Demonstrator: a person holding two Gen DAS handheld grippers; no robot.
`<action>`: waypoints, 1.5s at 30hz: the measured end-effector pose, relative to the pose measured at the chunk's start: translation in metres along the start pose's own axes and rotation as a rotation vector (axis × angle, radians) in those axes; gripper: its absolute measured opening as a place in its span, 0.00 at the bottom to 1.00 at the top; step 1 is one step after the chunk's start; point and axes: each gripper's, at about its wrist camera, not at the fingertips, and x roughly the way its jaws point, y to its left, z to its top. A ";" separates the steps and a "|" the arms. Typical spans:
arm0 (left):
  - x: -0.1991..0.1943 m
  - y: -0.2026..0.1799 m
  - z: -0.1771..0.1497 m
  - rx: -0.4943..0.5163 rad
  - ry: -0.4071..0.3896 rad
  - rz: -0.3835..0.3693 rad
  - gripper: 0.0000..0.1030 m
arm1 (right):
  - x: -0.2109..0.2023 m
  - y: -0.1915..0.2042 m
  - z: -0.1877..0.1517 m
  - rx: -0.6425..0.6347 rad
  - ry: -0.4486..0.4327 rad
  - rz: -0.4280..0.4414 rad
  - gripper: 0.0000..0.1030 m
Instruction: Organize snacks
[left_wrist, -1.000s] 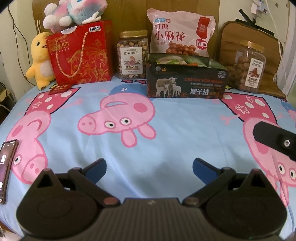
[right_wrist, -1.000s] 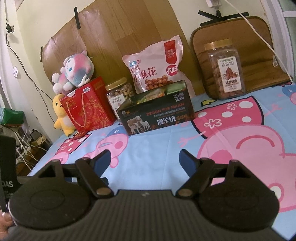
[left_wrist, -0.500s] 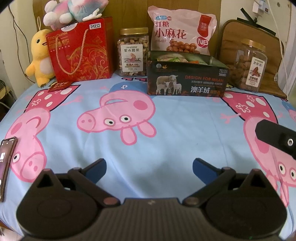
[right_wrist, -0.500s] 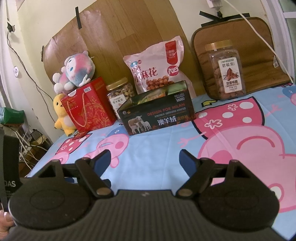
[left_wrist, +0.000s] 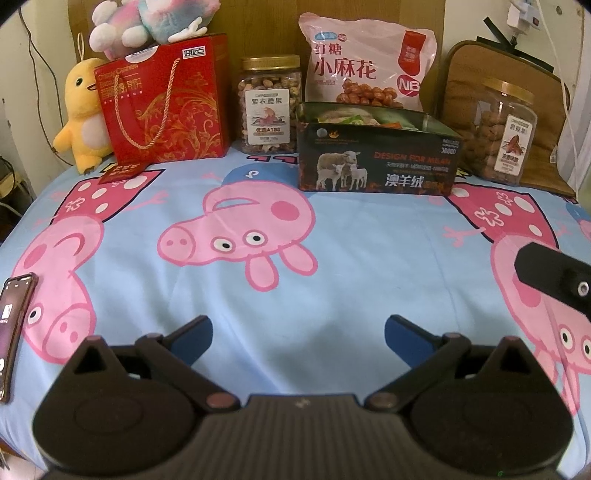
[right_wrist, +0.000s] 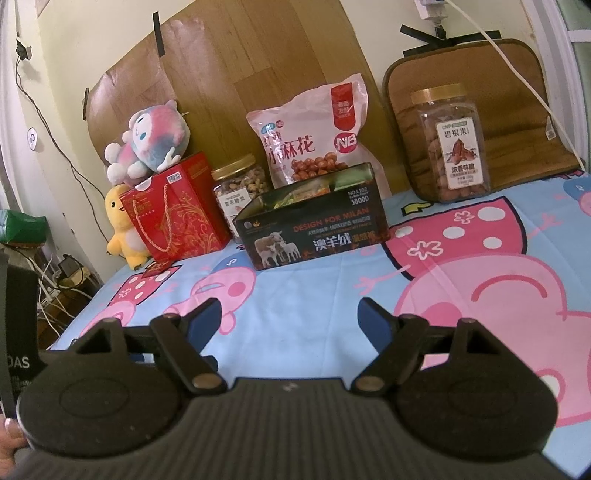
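A dark box (left_wrist: 376, 162) (right_wrist: 314, 229) printed with sheep stands open at the far side of the cartoon-pig sheet, with snack packets inside. Behind it leans a pink snack bag (left_wrist: 365, 66) (right_wrist: 314, 136). A jar of nuts (left_wrist: 269, 107) (right_wrist: 236, 188) stands to its left, a second jar (left_wrist: 498, 133) (right_wrist: 454, 144) to its right, and a red gift bag (left_wrist: 166, 99) (right_wrist: 173, 218) further left. My left gripper (left_wrist: 298, 332) is open over bare sheet, well short of the box. My right gripper (right_wrist: 290, 315) is open too, nothing between its fingers.
A yellow duck plush (left_wrist: 83, 110) and a pink plush (right_wrist: 147, 144) sit by the gift bag. A phone (left_wrist: 11, 332) lies at the sheet's left edge. A brown cushion (right_wrist: 480, 92) leans on the wall at the right. Part of the right gripper's body (left_wrist: 554, 277) shows at the right.
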 end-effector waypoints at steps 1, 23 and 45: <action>0.000 0.000 0.000 -0.001 -0.001 0.001 1.00 | 0.000 0.000 0.000 -0.001 0.000 0.000 0.80; -0.002 0.004 0.002 0.002 -0.024 0.028 1.00 | 0.002 0.004 -0.002 -0.010 0.005 0.002 0.80; -0.003 0.006 0.003 0.011 -0.049 0.050 1.00 | 0.001 0.012 -0.004 -0.050 0.006 0.008 0.78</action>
